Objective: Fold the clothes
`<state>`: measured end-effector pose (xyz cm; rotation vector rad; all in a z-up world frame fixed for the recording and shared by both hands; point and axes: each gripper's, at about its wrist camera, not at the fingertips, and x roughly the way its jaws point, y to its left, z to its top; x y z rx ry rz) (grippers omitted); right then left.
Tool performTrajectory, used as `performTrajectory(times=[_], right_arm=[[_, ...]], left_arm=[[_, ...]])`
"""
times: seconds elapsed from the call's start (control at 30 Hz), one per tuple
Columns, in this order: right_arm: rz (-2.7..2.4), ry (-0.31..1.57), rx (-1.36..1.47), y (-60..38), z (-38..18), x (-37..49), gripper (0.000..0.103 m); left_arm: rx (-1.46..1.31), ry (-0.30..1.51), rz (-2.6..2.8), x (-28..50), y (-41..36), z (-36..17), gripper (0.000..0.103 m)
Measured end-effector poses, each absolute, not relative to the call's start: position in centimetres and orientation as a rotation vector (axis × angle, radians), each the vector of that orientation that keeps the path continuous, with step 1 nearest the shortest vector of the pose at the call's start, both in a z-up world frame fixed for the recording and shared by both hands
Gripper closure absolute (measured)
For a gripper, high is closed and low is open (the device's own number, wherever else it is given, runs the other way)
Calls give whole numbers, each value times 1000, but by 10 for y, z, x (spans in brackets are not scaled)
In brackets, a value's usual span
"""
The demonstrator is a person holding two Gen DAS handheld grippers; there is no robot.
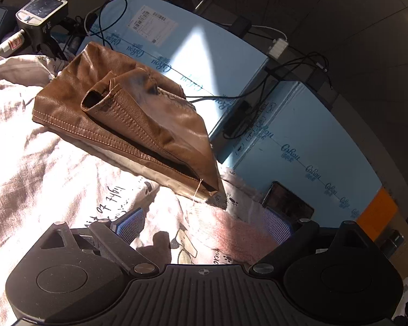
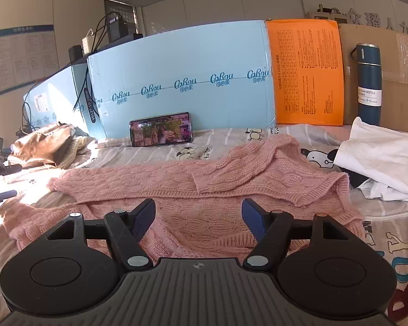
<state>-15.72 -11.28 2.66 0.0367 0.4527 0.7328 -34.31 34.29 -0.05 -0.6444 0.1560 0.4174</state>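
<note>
A pink cable-knit sweater (image 2: 204, 187) lies spread across the printed bedsheet (image 2: 394, 233), one sleeve folded over its body. My right gripper (image 2: 198, 217) is open and empty, low over the sweater's near part. My left gripper (image 1: 204, 228) is open and empty over the sheet, with a pink edge of the sweater (image 1: 239, 233) between its fingers. A folded brown leather jacket (image 1: 127, 108) lies ahead of the left gripper; it also shows in the right wrist view (image 2: 43, 144) at far left.
Light blue boxes (image 2: 182, 76) and an orange box (image 2: 307, 70) stand along the back. A phone (image 2: 160, 129) leans on the blue box. A blue bottle (image 2: 368, 81) and white cloth (image 2: 386, 160) are at right. Cables (image 1: 247, 95) hang over the boxes.
</note>
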Motion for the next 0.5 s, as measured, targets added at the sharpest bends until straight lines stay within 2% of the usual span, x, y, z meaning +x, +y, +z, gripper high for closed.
performTrajectory(times=[0.23, 0.5], right_arm=[[873, 497, 107, -129, 27, -183, 31], [870, 633, 33, -105, 2, -178, 30]], left_arm=[[-298, 220, 252, -355, 295, 23, 4], [113, 511, 292, -341, 259, 3, 4]])
